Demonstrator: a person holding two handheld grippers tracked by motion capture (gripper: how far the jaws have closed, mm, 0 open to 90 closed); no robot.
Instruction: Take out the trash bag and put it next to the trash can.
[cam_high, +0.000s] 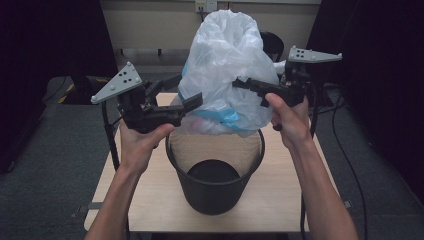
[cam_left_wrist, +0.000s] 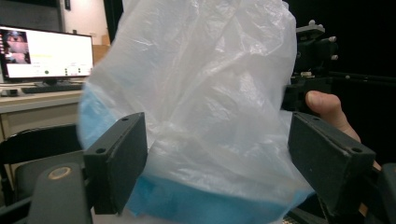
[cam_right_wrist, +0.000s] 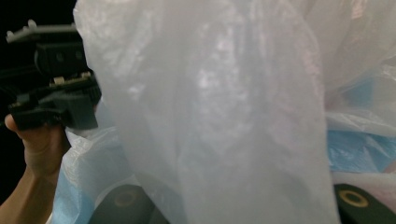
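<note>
High view | white bag (cam_high: 227, 55) puffed, blue inside | possibly above bin (cam_high: 215, 192)

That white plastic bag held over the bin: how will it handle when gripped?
The white plastic bag looks thin and crumpled, so probably floppy and shape-shifting. Glossy film may slip between the pads. Something blue bulges at its bottom, so it likely hangs bottom-heavy above the black bin.

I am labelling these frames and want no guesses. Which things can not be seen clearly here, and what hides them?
- Right gripper: in the high view, jaw tips sink into the white plastic bag; grip unclear.
- Bag contents: blue and pink shapes, blurred by plastic.
- Black bin: far rim covered by the bag.
- Monitor, left gripper view: text too small.
</note>
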